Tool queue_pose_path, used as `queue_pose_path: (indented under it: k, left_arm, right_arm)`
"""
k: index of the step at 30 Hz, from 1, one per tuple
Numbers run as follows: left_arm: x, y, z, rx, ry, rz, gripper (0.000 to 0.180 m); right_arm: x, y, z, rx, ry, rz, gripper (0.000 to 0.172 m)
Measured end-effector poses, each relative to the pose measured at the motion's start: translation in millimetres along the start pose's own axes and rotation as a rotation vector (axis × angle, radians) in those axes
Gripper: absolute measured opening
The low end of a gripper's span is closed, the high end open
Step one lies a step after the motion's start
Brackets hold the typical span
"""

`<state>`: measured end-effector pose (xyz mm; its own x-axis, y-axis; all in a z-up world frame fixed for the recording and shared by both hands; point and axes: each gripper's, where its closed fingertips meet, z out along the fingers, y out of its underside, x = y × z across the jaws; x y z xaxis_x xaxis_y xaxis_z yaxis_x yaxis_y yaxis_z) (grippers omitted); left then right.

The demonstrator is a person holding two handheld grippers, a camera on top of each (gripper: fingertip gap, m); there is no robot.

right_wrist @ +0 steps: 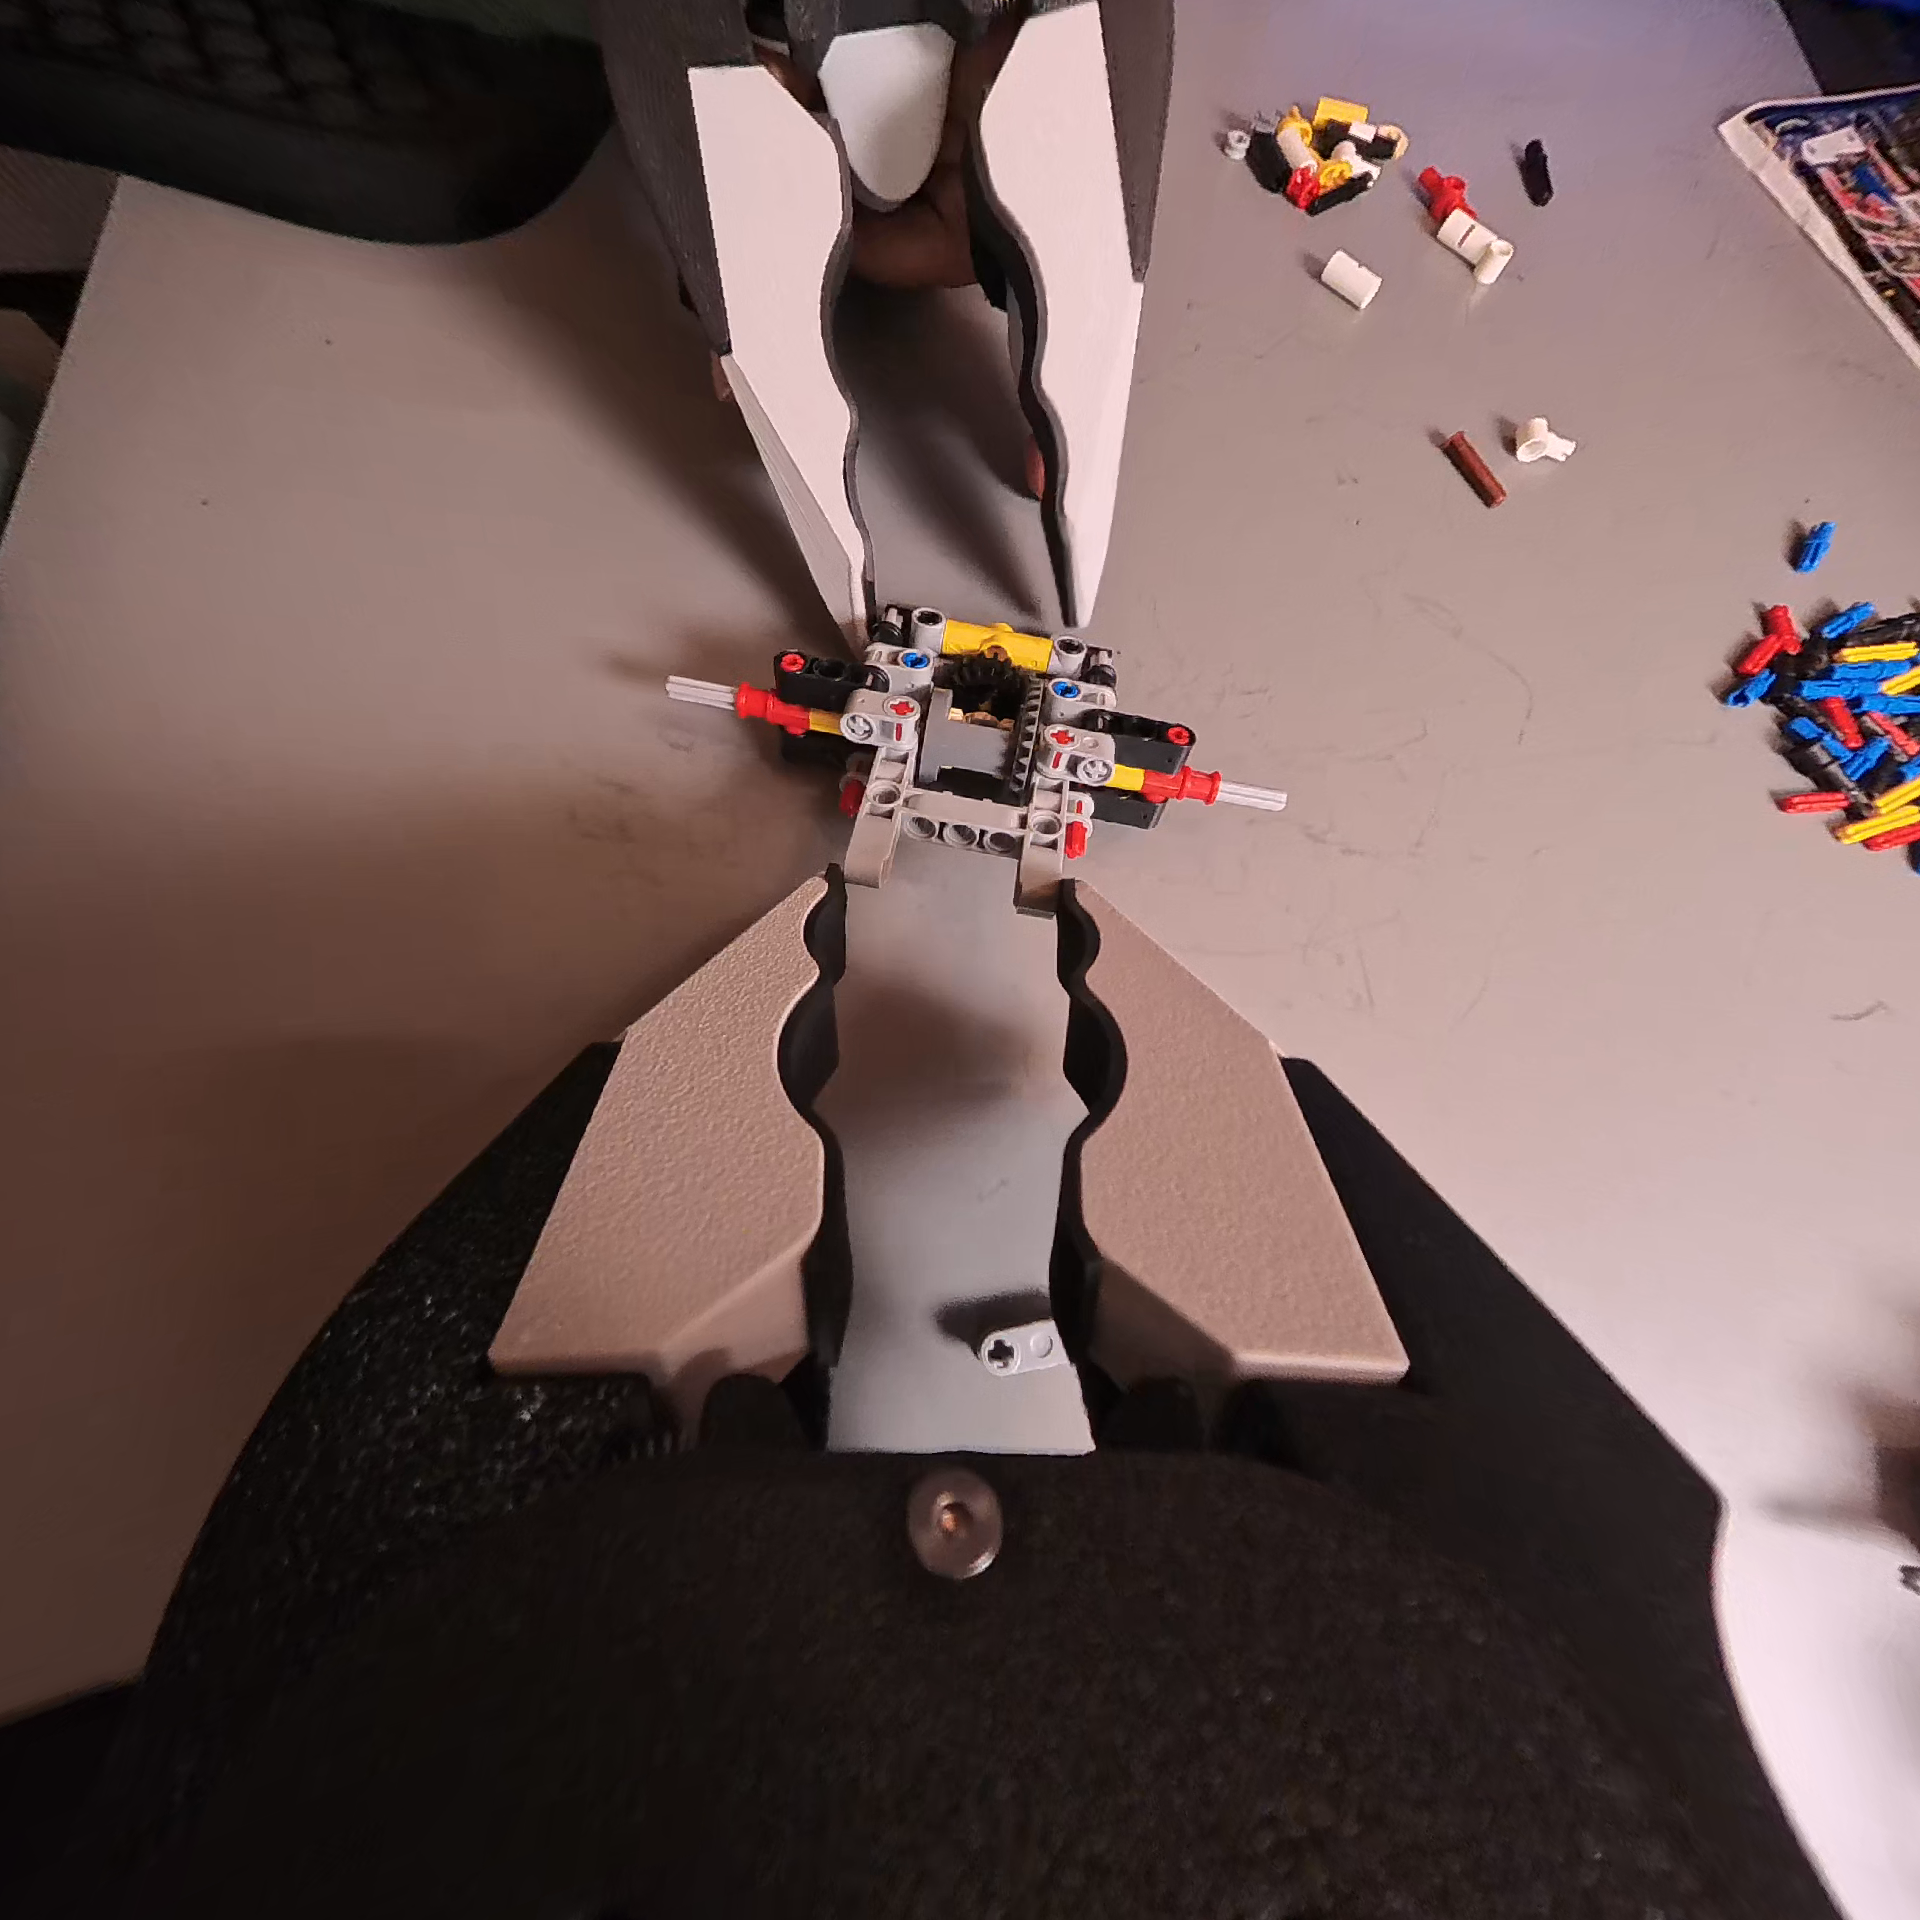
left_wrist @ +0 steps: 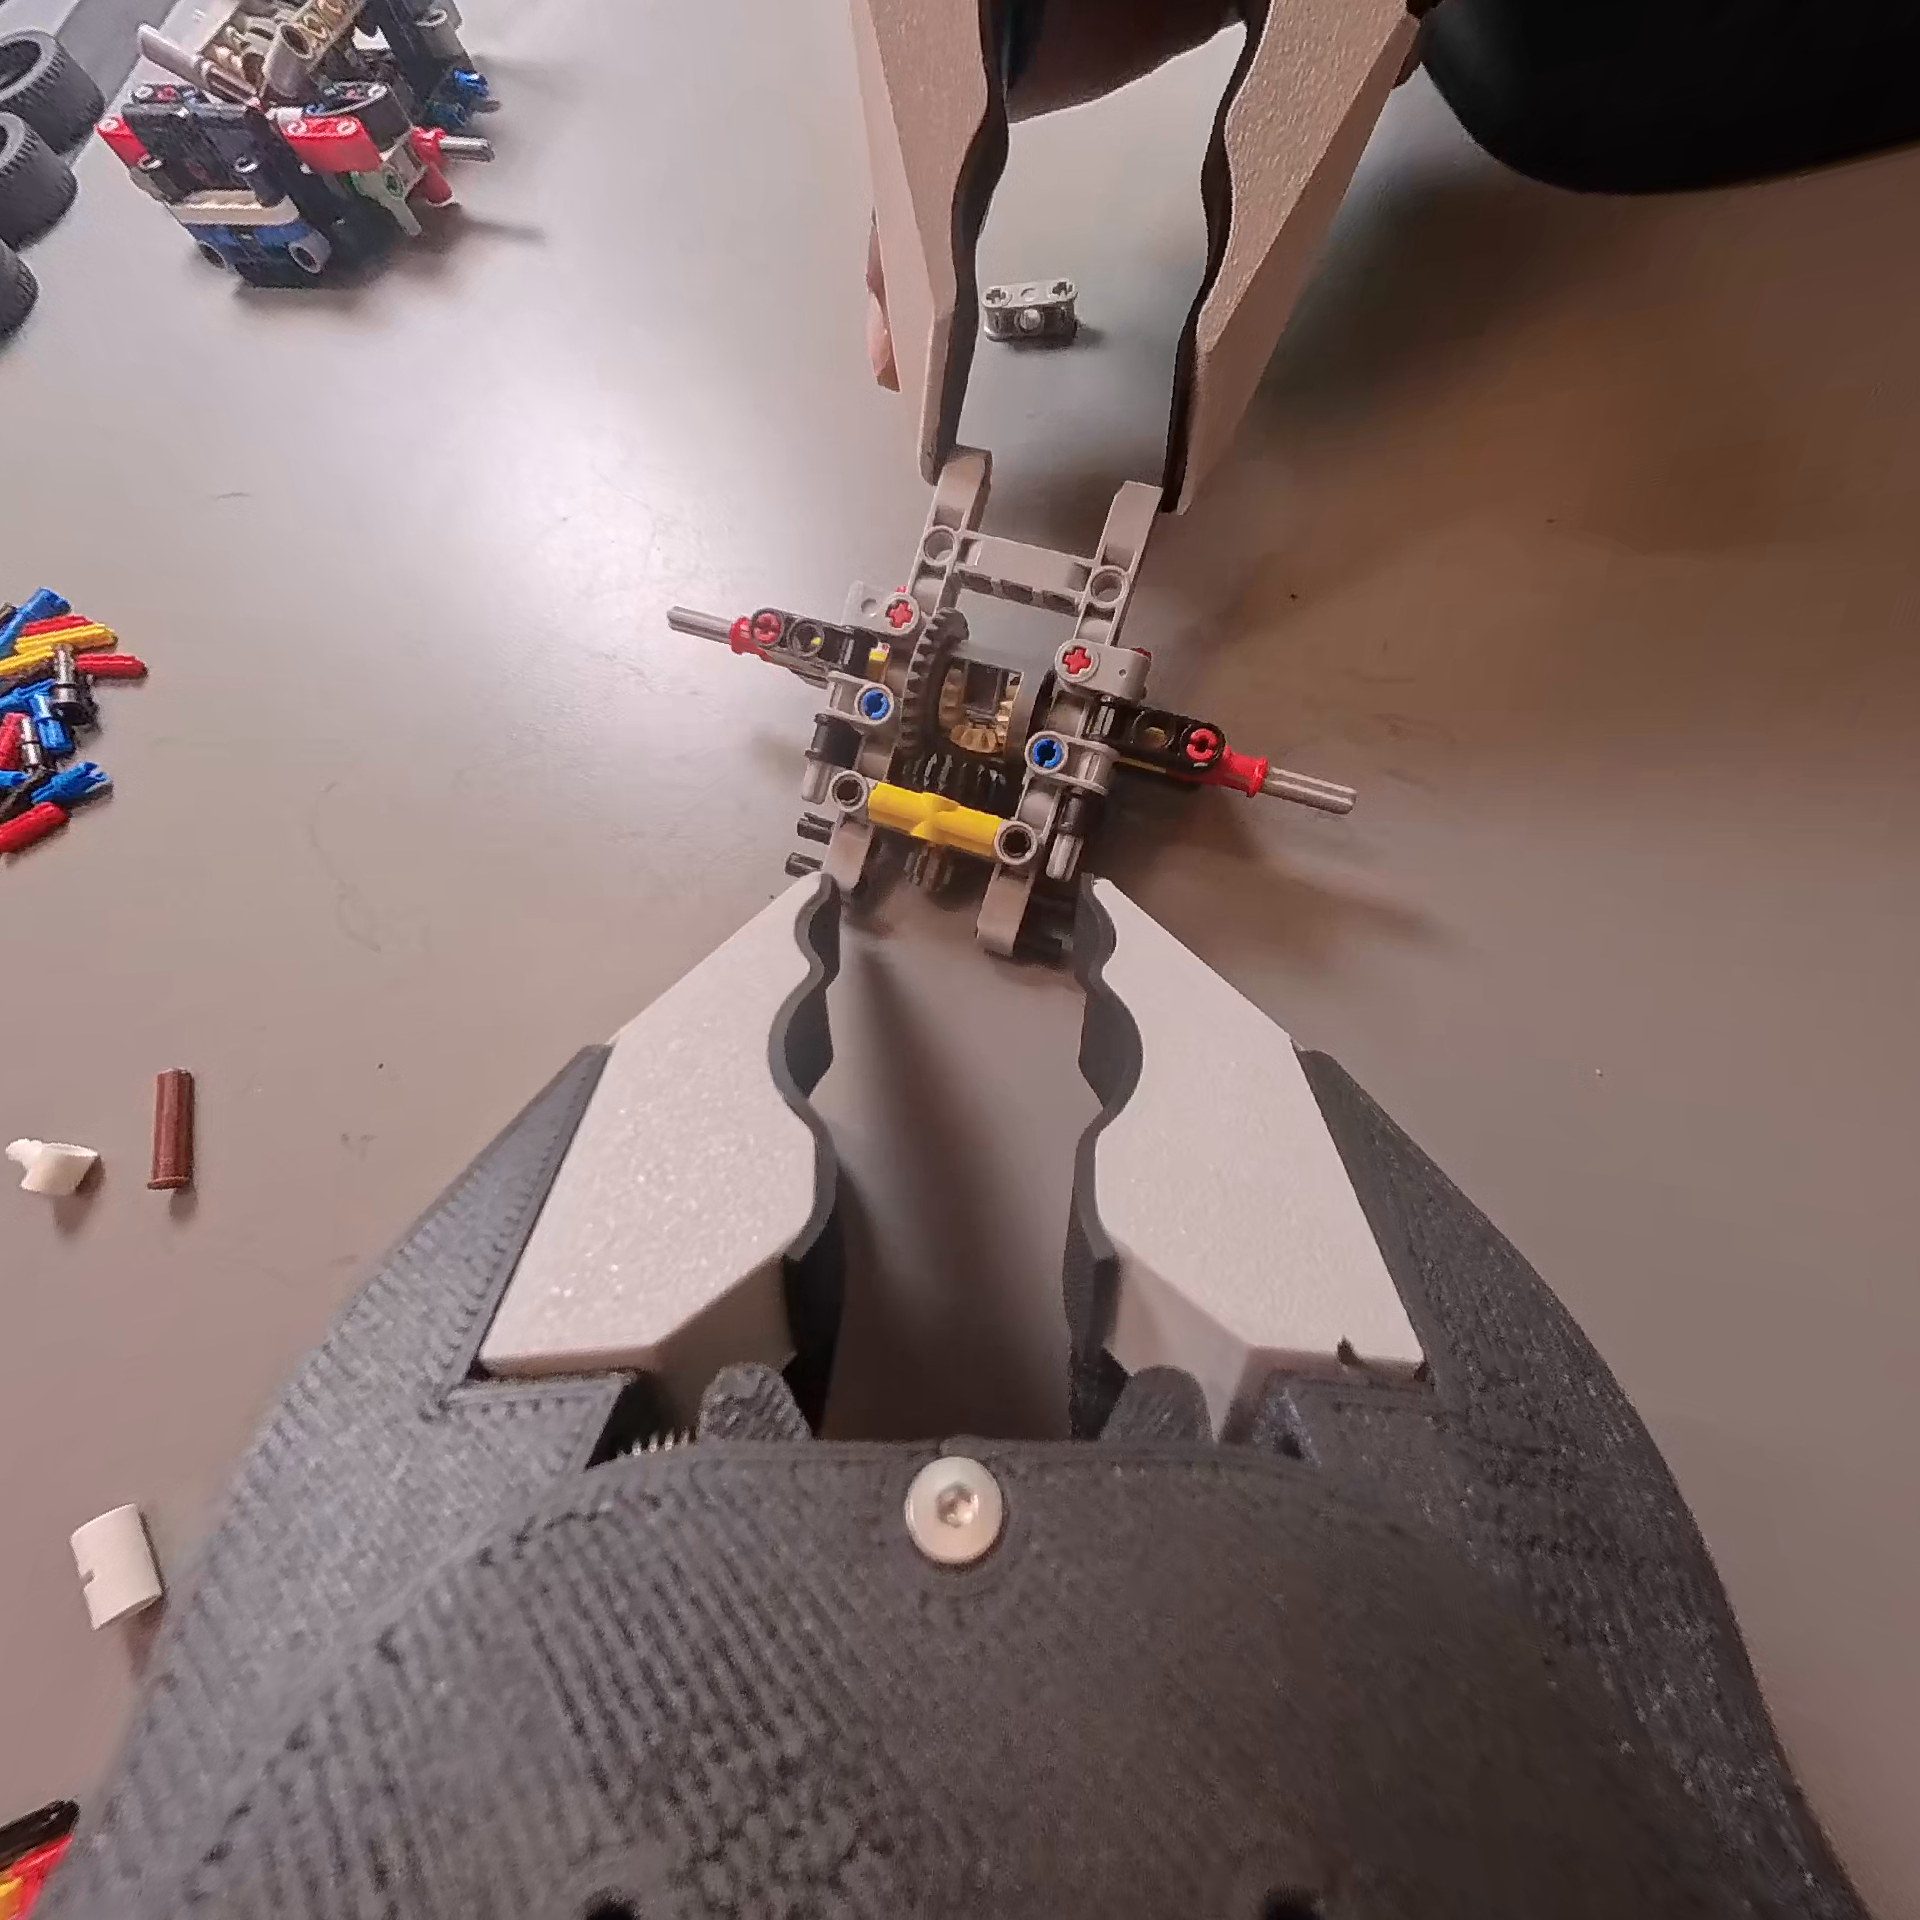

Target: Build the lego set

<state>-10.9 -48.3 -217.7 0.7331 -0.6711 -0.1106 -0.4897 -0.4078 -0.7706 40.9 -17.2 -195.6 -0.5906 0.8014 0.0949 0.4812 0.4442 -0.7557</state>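
Both grippers [left_wrist: 961, 899] [right_wrist: 951, 894] level, opposed — clamping gear assembly [left_wrist: 966, 727].

table [right_wrist: 416, 520]: grey | pin pile [left_wrist: 52, 717]: blue, red, yellow, black | brown pin [left_wrist: 171, 1129] beside white connector [left_wrist: 52, 1164] | black tyres [left_wrist: 36, 125] | second brick assembly [left_wrist: 291, 156] | booklet [right_wrist: 1849, 197]

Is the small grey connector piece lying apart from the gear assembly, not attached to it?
Yes, the small grey connector lies alone on the table, clearly apart from the gear assembly.
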Motion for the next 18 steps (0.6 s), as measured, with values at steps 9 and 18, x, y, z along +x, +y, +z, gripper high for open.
queue_pose_path:
  k: [9,18]
  left_arm:
    - [-0.2,-1.1,-2.5,0.016,0.003,-0.005,0.047]
    - [-1.7,-1.6,-3.1,0.021,0.008,-0.018,0.075]
  right_arm:
    - [0.1,11.4,3.6,-0.025,-0.009,0.008,0.039]
    - [-3.0,21.5,3.9,-0.054,-0.040,-0.032,0.039]
